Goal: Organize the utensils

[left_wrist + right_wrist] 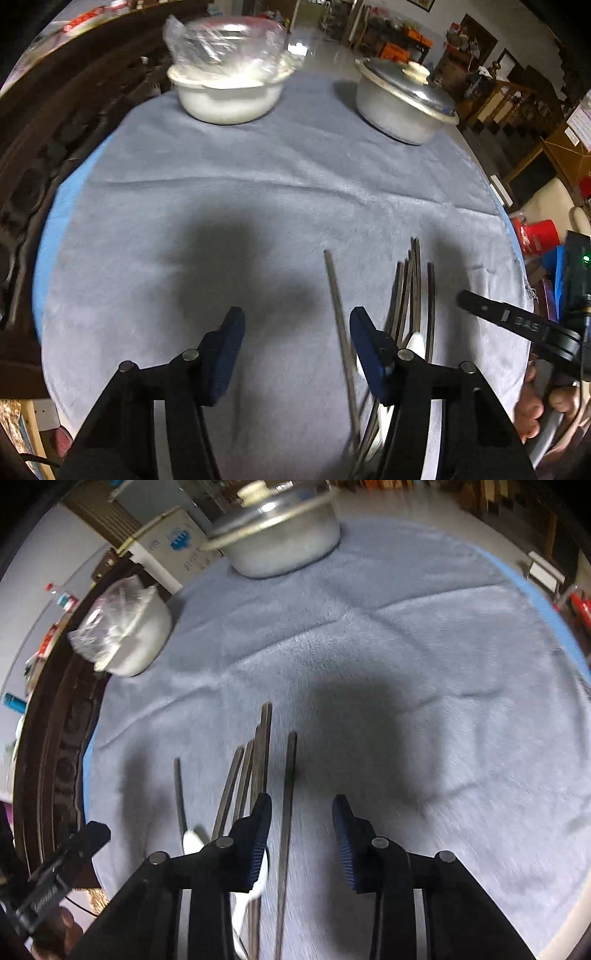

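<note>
Now I am hovering my right claw (301, 834) over a long, thin, dark metal chopstick (287, 812) that lies alone on the grey-blue fleece cloth (406, 635) covering the round tabletop. Its blue-padded jaws are partly open, straddling the stick without pressing on it, so it is holding nothing. Just to the left a loose bundle of dark metal chopsticks (255, 771) is fanning out over a white ceramic spoon (192, 842). My left claw (297, 354) is hanging about half open and empty, with another single metal chopstick (338, 314) running under its right pad.

I am judging these sticks to be stiff, light and slippery, likely to roll on the nap, so I am planning to pinch across the middle of the shaft. The spoon looks chippable. At the far edge, a lidded aluminium pot (280, 535) and a plastic-wrapped white bowl (129, 638) are standing well clear.
</note>
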`<state>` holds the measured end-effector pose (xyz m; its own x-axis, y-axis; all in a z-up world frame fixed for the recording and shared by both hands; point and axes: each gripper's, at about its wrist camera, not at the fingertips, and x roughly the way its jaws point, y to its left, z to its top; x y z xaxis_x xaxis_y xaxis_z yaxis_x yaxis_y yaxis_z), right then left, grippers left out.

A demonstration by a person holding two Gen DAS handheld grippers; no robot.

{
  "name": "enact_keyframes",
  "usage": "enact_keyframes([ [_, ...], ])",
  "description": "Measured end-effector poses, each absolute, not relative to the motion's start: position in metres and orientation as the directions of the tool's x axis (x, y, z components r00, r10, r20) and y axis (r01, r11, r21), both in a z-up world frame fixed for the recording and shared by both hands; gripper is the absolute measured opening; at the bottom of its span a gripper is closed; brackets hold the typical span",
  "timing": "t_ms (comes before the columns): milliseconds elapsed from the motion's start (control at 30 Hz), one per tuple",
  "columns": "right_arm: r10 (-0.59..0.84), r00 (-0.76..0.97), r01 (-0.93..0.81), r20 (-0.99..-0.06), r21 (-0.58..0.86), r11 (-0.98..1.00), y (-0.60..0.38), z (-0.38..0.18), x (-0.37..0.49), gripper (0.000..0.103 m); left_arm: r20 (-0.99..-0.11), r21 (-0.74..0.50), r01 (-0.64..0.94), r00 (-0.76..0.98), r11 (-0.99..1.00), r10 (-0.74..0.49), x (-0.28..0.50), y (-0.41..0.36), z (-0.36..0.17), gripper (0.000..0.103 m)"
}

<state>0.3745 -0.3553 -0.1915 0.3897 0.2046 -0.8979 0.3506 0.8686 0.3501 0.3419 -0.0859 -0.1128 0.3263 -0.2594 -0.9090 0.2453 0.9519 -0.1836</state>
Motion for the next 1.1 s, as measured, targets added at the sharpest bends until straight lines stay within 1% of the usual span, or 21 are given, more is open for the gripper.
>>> enact_keyframes([
  [67, 0.188, 0.365, 0.36, -0.912, 0.325, 0.874, -0.353, -0.199, 0.388, 0.035, -0.92, -0.178, 0.245, 0.303, 0.953, -0.25, 0.355, -0.097, -0.119, 0.06],
  [167, 0.166, 0.336, 0.378, -0.927, 0.294, 0.878, -0.352, -0.209, 0.403, 0.032, -0.934, -0.172, 0.249, 0.266, 0.953, -0.238, 0.371, -0.111, -0.131, 0.06],
  [200, 0.136, 0.32, 0.384, -0.938, 0.26, 0.886, -0.35, -0.213, 0.408, 0.031, -0.939, -0.17, 0.246, 0.252, 0.954, -0.233, 0.377, -0.115, -0.136, 0.06],
  [233, 0.117, 0.324, 0.382, -0.939, 0.243, 0.892, -0.349, -0.211, 0.41, 0.029, -0.942, -0.171, 0.244, 0.242, 0.955, -0.231, 0.38, -0.118, -0.14, 0.06],
  [367, 0.063, 0.306, 0.359, -0.95, 0.176, 0.917, -0.339, -0.209, 0.417, 0.028, -0.953, -0.18, 0.229, 0.201, 0.957, -0.227, 0.395, -0.132, -0.158, 0.06],
  [400, 0.054, 0.306, 0.352, -0.951, 0.166, 0.921, -0.336, -0.209, 0.418, 0.026, -0.955, -0.179, 0.229, 0.192, 0.957, -0.225, 0.397, -0.134, -0.161, 0.06],
  [433, 0.045, 0.306, 0.337, -0.951, 0.153, 0.929, -0.332, -0.208, 0.419, 0.021, -0.957, -0.182, 0.229, 0.184, 0.956, -0.226, 0.399, -0.137, -0.164, 0.06],
  [467, 0.043, 0.309, 0.322, -0.95, 0.147, 0.935, -0.328, -0.208, 0.42, 0.018, -0.958, -0.19, 0.23, 0.172, 0.954, -0.232, 0.4, -0.142, -0.168, 0.057],
  [500, 0.045, 0.312, 0.316, -0.949, 0.148, 0.937, -0.326, -0.207, 0.421, 0.013, -0.959, -0.194, 0.233, 0.162, 0.953, -0.234, 0.401, -0.145, -0.172, 0.049],
  [533, 0.044, 0.319, 0.31, -0.947, 0.148, 0.939, -0.323, -0.207, 0.422, 0.009, -0.96, -0.197, 0.237, 0.149, 0.951, -0.236, 0.401, -0.148, -0.175, 0.045],
  [567, 0.041, 0.324, 0.3, -0.945, 0.144, 0.943, -0.32, -0.207, 0.422, 0.008, -0.96, -0.183, 0.244, 0.164, 0.952, -0.227, 0.401, -0.151, -0.176, 0.042],
  [600, 0.033, 0.331, 0.287, -0.943, 0.134, 0.949, -0.316, -0.206, 0.422, 0.006, -0.96, -0.168, 0.26, 0.177, 0.951, -0.218, 0.4, -0.154, -0.176, 0.032],
  [633, 0.026, 0.338, 0.278, -0.941, 0.126, 0.952, -0.312, -0.207, 0.422, 0.004, -0.961, -0.162, 0.269, 0.175, 0.949, -0.214, 0.4, -0.156, -0.177, 0.03],
  [700, 0.011, 0.355, 0.26, -0.935, 0.11, 0.959, -0.305, -0.207, 0.421, 0.002, -0.958, -0.153, 0.27, 0.194, 0.95, -0.21, 0.402, -0.154, -0.178, 0.011],
  [733, 0.011, 0.364, 0.258, -0.931, 0.112, 0.959, -0.303, -0.207, 0.42, 0.001, -0.956, -0.16, 0.267, 0.198, 0.95, -0.217, 0.402, -0.152, -0.179, 0.006],
  [800, 0.027, 0.402, 0.243, -0.915, 0.135, 0.96, -0.299, -0.203, 0.411, 0.001, -0.945, -0.199, 0.257, 0.204, 0.946, -0.254, 0.402, -0.143, -0.18, 0.006],
  [867, -0.013, 0.436, 0.228, -0.9, 0.096, 0.969, -0.291, -0.195, 0.404, 0.001, -0.939, -0.186, 0.258, 0.238, 0.948, -0.249, 0.399, -0.138, -0.177, 0.006],
  [1100, -0.062, 0.565, 0.188, -0.823, 0.056, 0.981, -0.278, -0.144, 0.366, 0.001, -0.859, -0.207, 0.298, 0.399, 0.932, -0.319, 0.372, -0.119, -0.122, 0.006],
])
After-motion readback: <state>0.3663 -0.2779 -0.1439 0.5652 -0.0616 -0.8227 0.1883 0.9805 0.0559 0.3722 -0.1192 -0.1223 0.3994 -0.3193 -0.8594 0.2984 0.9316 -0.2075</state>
